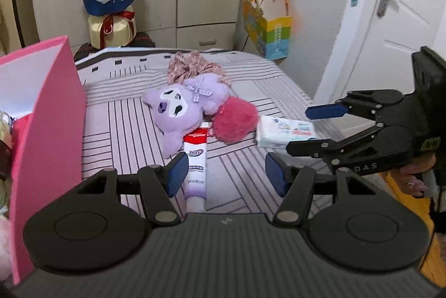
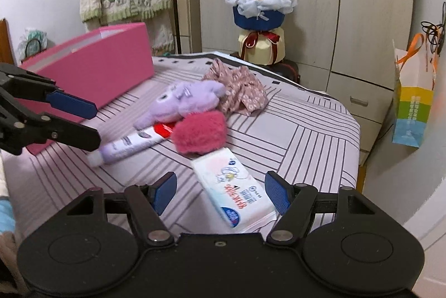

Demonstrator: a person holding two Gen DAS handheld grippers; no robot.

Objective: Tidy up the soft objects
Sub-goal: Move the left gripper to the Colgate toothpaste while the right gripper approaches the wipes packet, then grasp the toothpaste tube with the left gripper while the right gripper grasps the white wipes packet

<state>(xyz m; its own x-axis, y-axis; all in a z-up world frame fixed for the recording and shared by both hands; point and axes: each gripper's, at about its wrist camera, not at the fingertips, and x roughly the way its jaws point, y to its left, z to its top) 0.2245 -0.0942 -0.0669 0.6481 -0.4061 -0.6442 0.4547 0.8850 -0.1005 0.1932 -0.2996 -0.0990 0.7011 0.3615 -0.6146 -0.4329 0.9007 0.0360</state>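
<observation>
One purple plush [image 1: 184,105], one pink pouch [image 1: 235,121], one toothpaste tube [image 1: 195,158], one tissue pack [image 2: 239,189] on the bed [image 2: 306,131]. Left claw [image 1: 223,176] and right claw [image 2: 220,192] hover level at 6 o'clock, both with jaws apart.

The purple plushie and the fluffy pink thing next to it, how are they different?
The purple plushie has a white face and a checked bow; the pink fluffy pouch has no face. The plushie is longer, with ears and limbs; the pouch is a roundish lump. The plushie lies partly on the toothpaste tube. Both are furry, touching, on the striped bed.
</observation>
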